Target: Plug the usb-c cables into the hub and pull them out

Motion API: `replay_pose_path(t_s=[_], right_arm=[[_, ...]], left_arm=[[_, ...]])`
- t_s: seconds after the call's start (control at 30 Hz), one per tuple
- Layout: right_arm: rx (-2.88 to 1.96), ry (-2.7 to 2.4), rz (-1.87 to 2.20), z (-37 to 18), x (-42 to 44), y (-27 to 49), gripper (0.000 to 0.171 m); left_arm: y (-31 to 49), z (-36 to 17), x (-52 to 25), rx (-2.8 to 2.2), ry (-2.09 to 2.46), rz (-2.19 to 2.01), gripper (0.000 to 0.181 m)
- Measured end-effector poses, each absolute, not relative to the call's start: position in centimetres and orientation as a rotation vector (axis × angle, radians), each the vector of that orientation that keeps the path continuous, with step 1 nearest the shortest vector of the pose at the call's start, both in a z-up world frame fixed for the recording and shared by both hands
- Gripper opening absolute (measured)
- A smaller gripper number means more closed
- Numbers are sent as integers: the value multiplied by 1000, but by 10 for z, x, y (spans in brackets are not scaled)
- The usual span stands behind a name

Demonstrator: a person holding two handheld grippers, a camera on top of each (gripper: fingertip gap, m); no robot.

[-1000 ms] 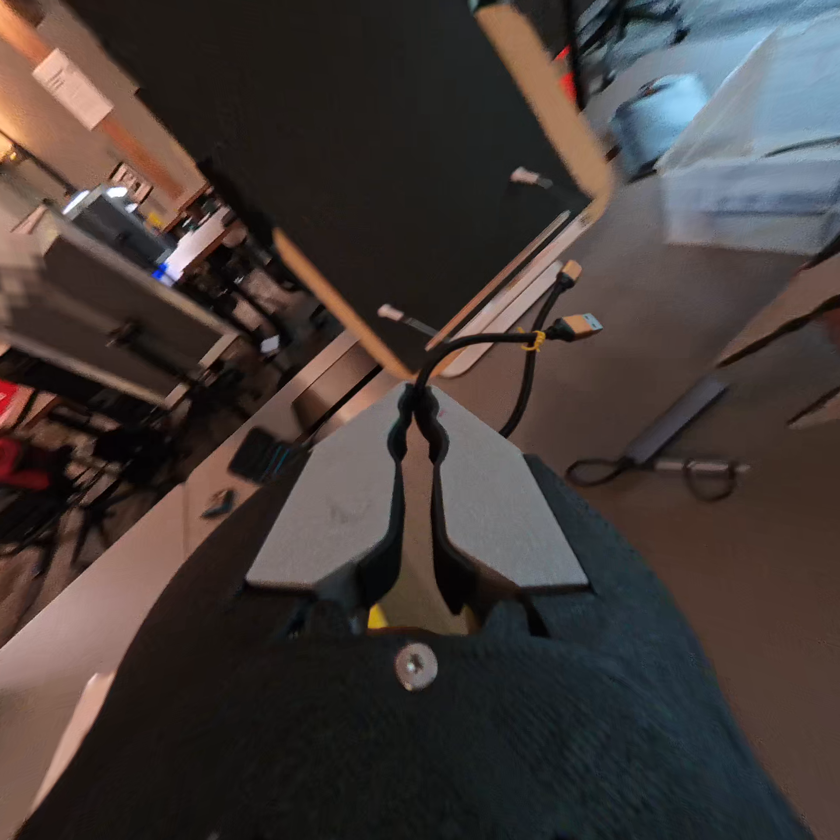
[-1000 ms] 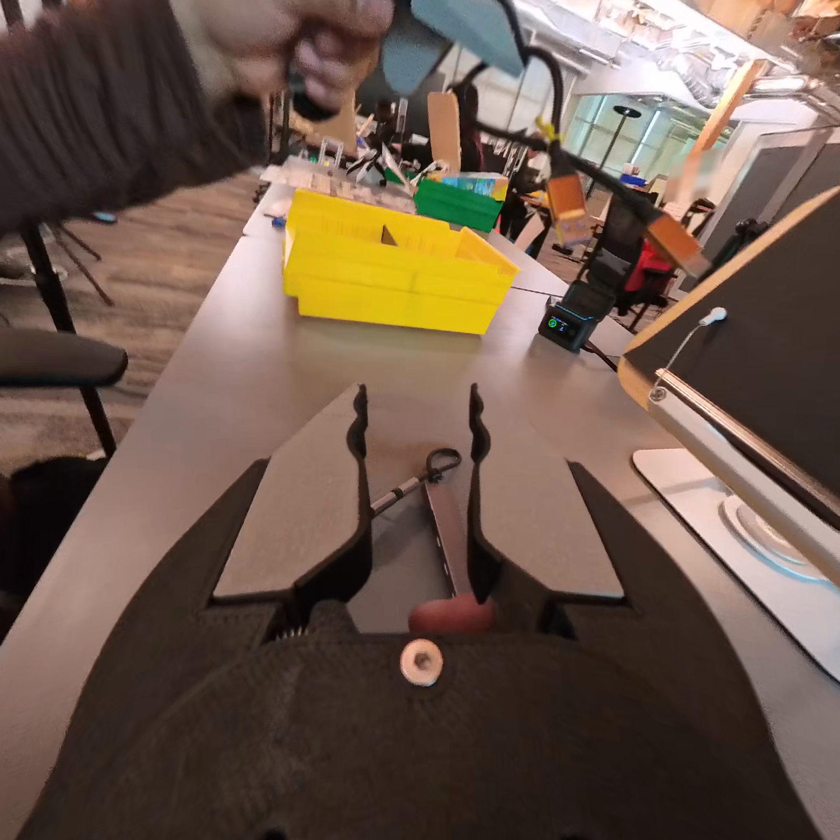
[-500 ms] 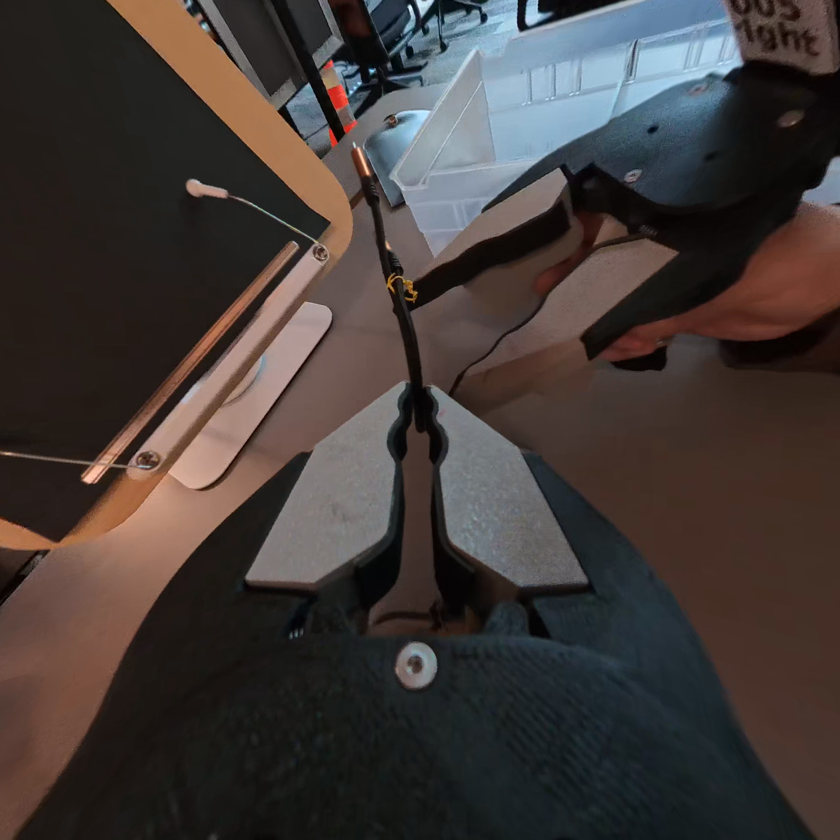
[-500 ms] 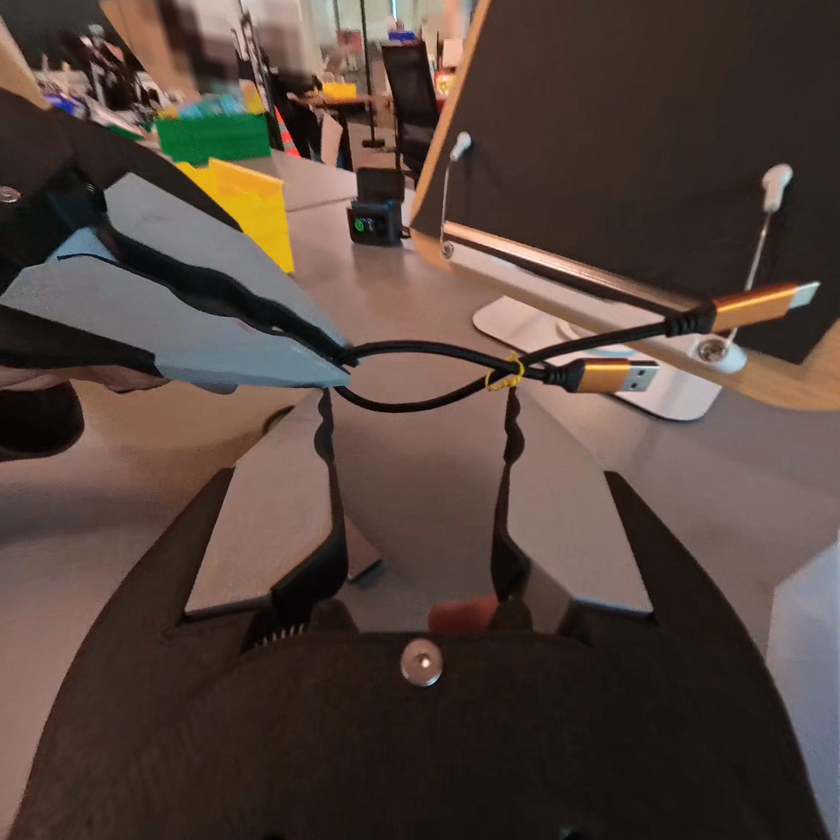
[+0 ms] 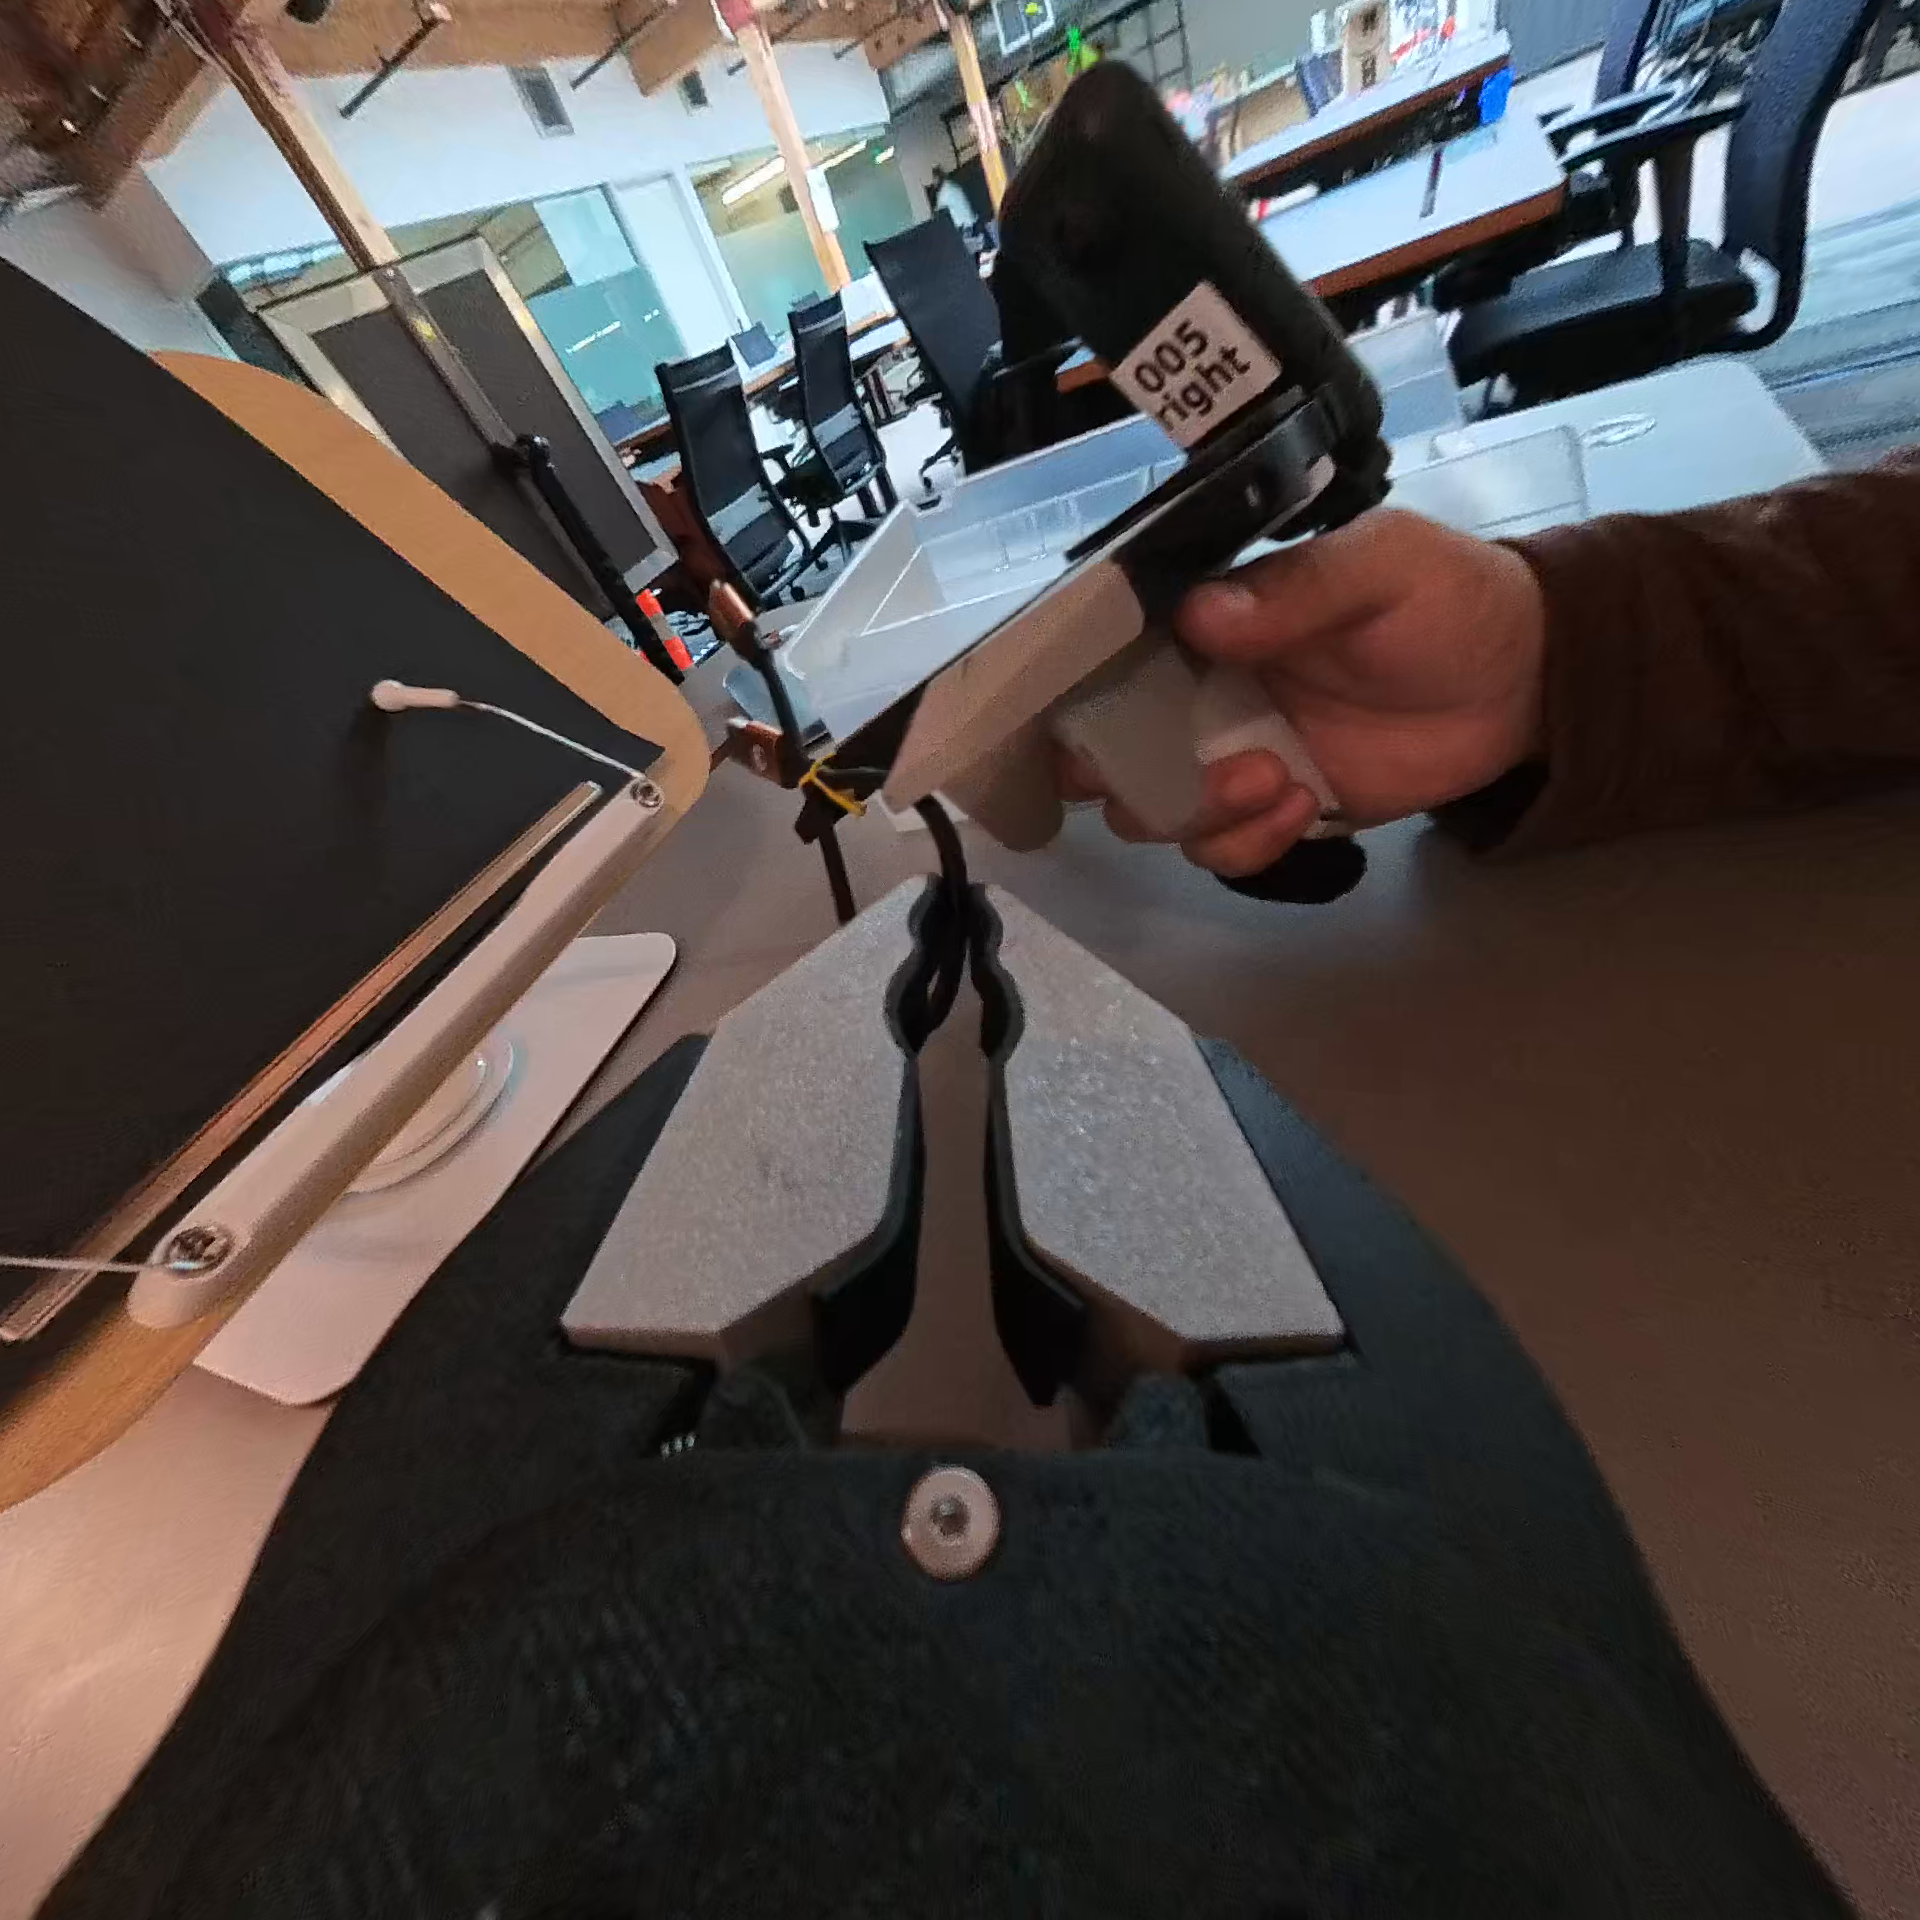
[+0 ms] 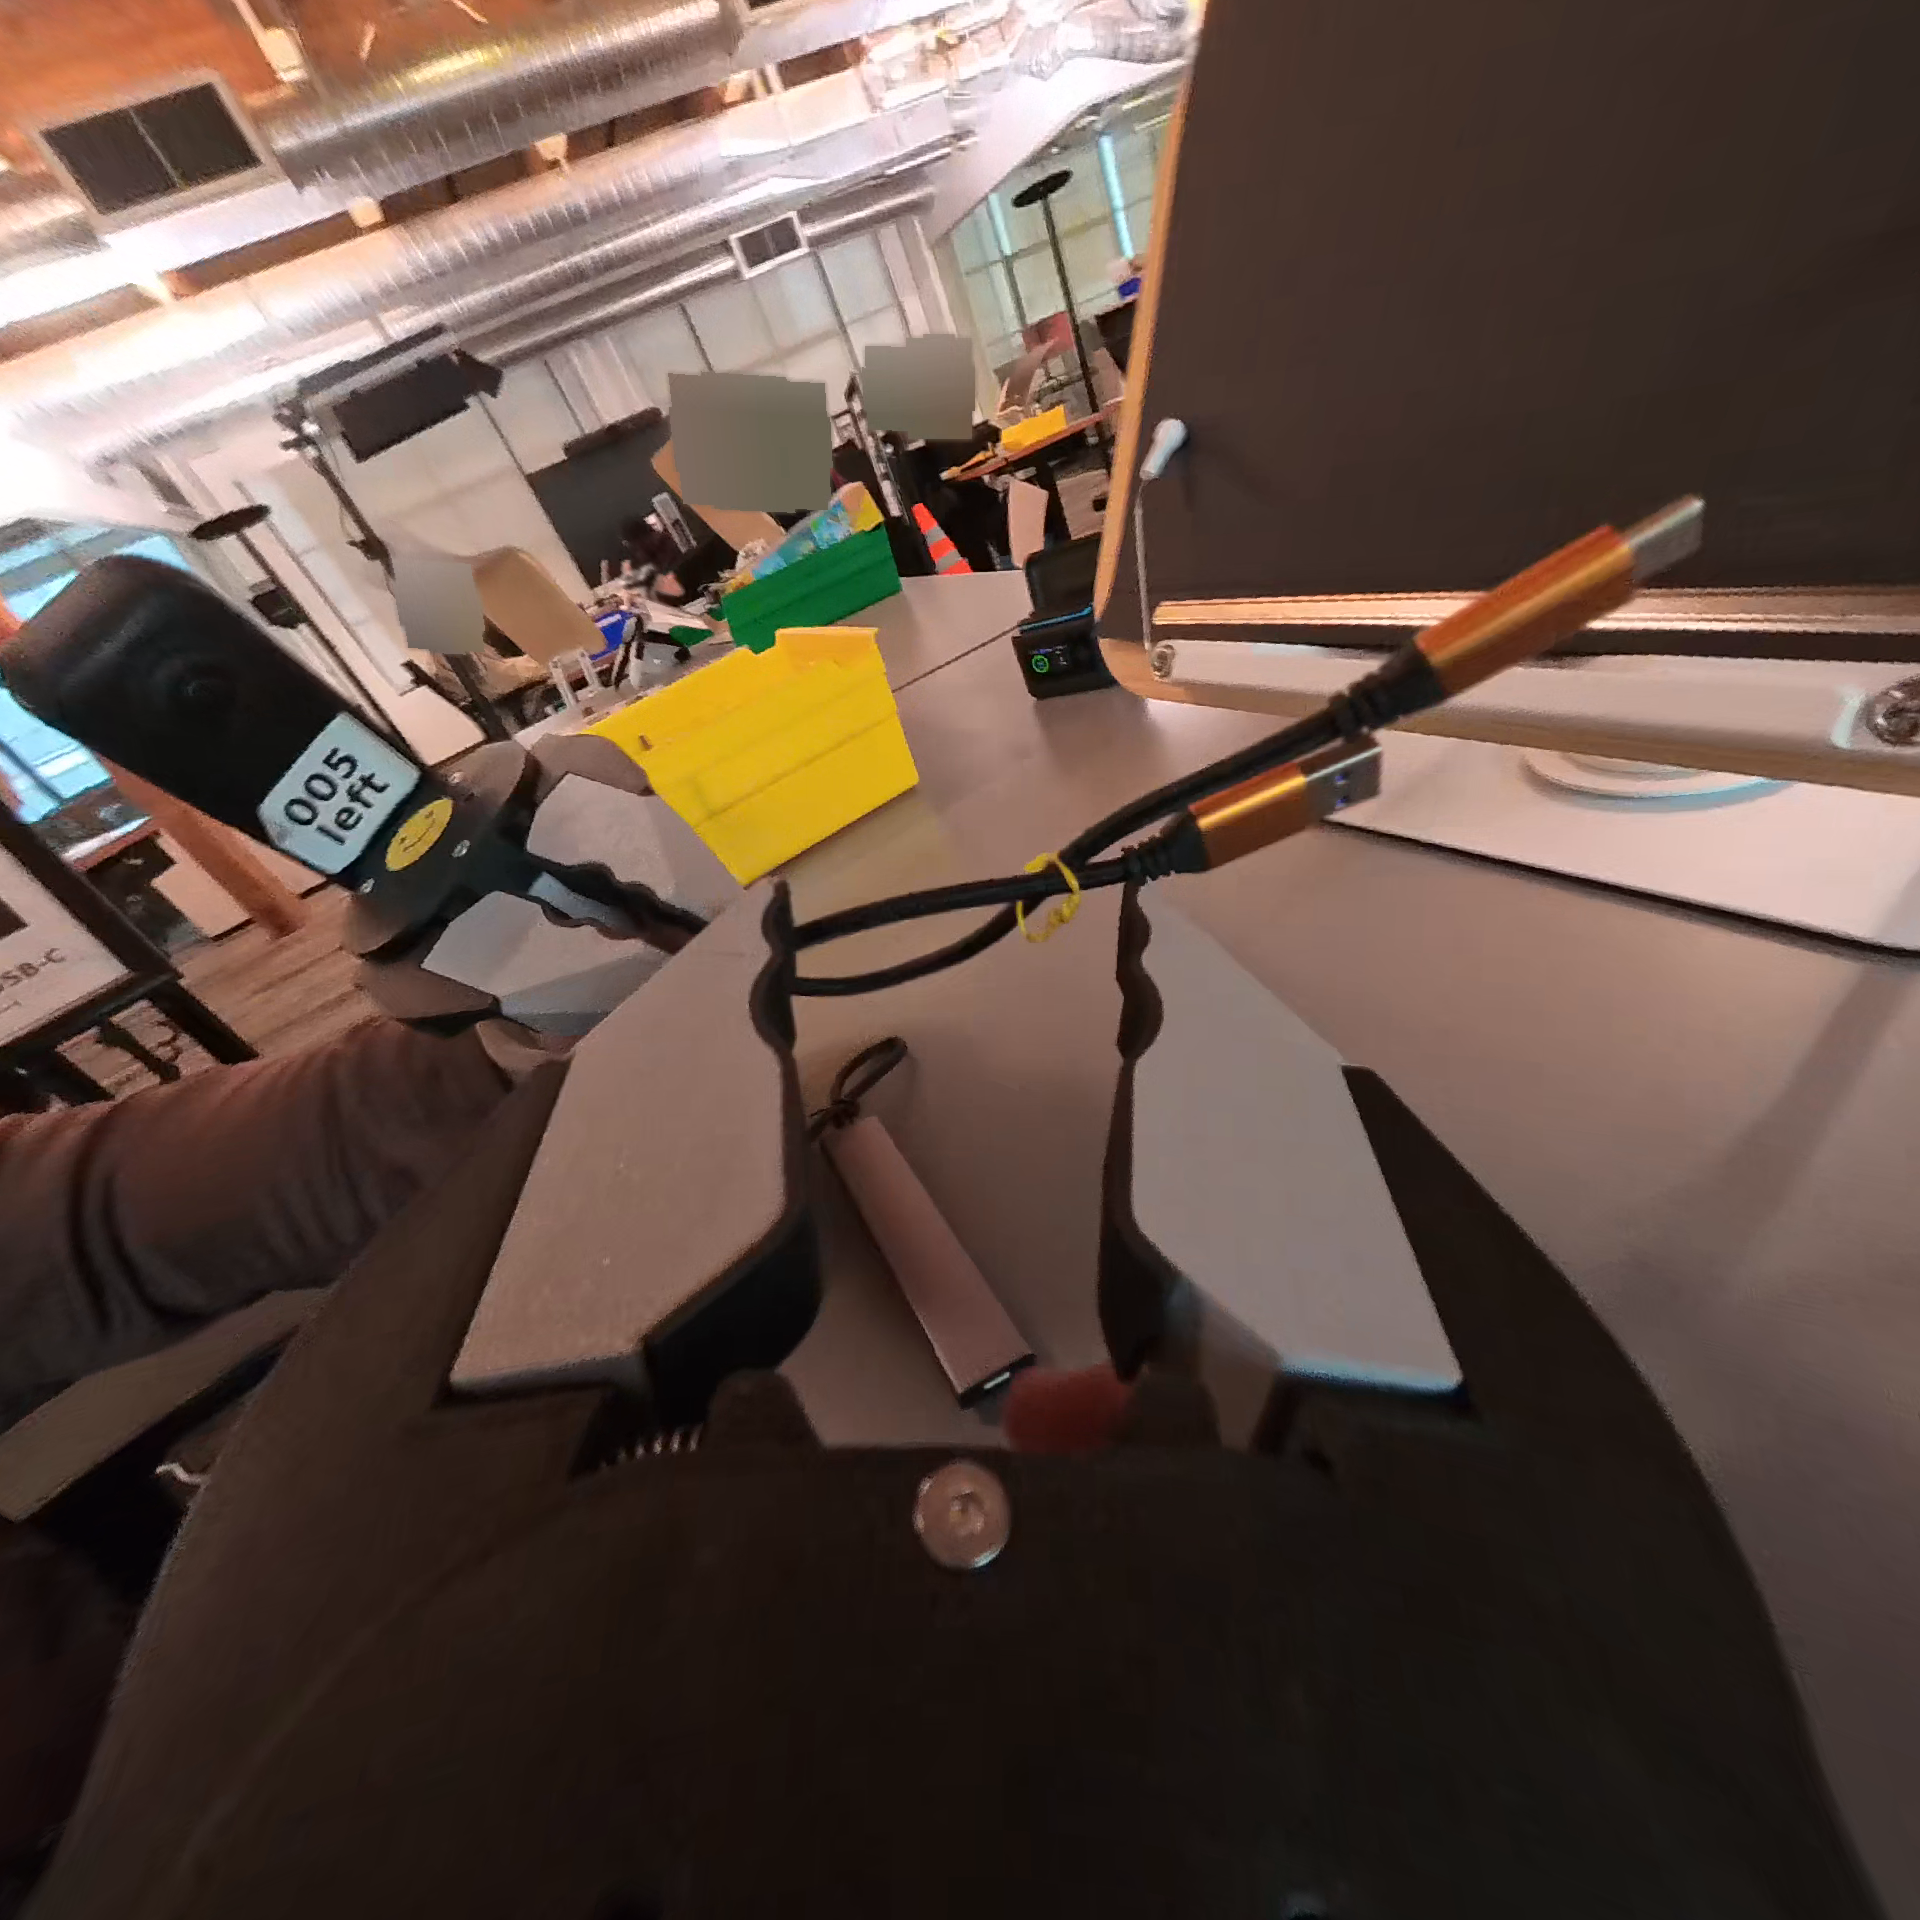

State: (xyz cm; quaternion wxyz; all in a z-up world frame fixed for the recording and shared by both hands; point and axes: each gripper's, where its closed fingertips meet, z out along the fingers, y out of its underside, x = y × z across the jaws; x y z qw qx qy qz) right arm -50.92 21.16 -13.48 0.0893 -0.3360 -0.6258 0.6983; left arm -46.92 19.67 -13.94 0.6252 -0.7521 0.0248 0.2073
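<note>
I have the left gripper (image 5: 951, 966) closed on the black cable (image 6: 935, 914), fingers (image 5: 821, 1101) pinching the doubled cord so that both orange-sleeved plugs (image 6: 1288, 805) stick out past a yellow tie (image 6: 1049, 883). My right gripper (image 6: 945, 935) stands wide open and empty, its fingers (image 6: 1226, 1164) straddling the cord just beside that tie. The hub (image 6: 925, 1257), a slim grey bar with a short tail cord, lies flat on the grey surface (image 6: 1558, 1091), below the cable and between the right fingers as seen from the right wrist; no plug is in it. In my judgement the step in hand is a handover: the right gripper should close on one plug sleeve rather than on the cord, because a grip near the metal tip gives control of its angle for insertion. The tie binds the two ends, so the second plug may swing and foul the hub. The right wrist view alone shows the hub, both plug tips and a yellow bin (image 6: 790, 748) beyond the cable. The left wrist view alone shows the hand (image 5: 1361, 686) squeezing the right gripper's handle, and how close its fingers sit to the tie; there the hub is out of sight.
</note>
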Motion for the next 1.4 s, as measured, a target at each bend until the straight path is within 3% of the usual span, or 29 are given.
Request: replay_pose_path(t_s=[0.07, 0.17, 0.23, 0.33, 0.47, 0.63, 0.77, 0.87, 1.1, 1.23, 1.3, 1.33, 1.4], right_arm=[[-961, -1866, 2093, -131, -506, 209, 51], [-915, -1806, 2125, -118, -502, 212, 12], [-905, -1761, 2186, -107, -495, 215, 7], [-1015, -1772, 2014, -98, -496, 223, 6], [-913, -1925, 1340, -77, -486, 248, 6], [-834, -2145, 372, -90, -467, 300, 7], [-947, -2436, 40, -161, -445, 302, 10], [-974, -2503, -227, -205, -442, 316, 41], [-811, -2693, 447, -220, -468, 225, 44], [-743, -2813, 497, -246, -467, 206, 48], [-754, -2884, 555, -255, -462, 198, 40], [-751, -2890, 604, -254, -462, 194, 21], [-738, -2898, 625, -253, -464, 193, 20]], left_arm=[[199, -138, -458, -1716, 100, 433, 2], [205, -147, -441, -1756, 189, 392, 2], [208, -153, -441, -1785, 173, 402, 5], [208, -150, -446, -1777, 110, 359, 27], [200, -145, -451, -1770, 53, 266, 63], [190, -137, -467, -1748, -14, 303, 56], [182, -134, -487, -1740, -86, 413, 54], [167, -121, -503, -1687, -131, 514, 48], [148, -111, -524, -1646, -254, 540, 40], [147, -114, -522, -1675, -238, 491, 39], [150, -126, -513, -1756, -181, 404, 41], [152, -135, -507, -1809, -152, 354, 45], [154, -153, -497, -1918, -79, 296, 51]])
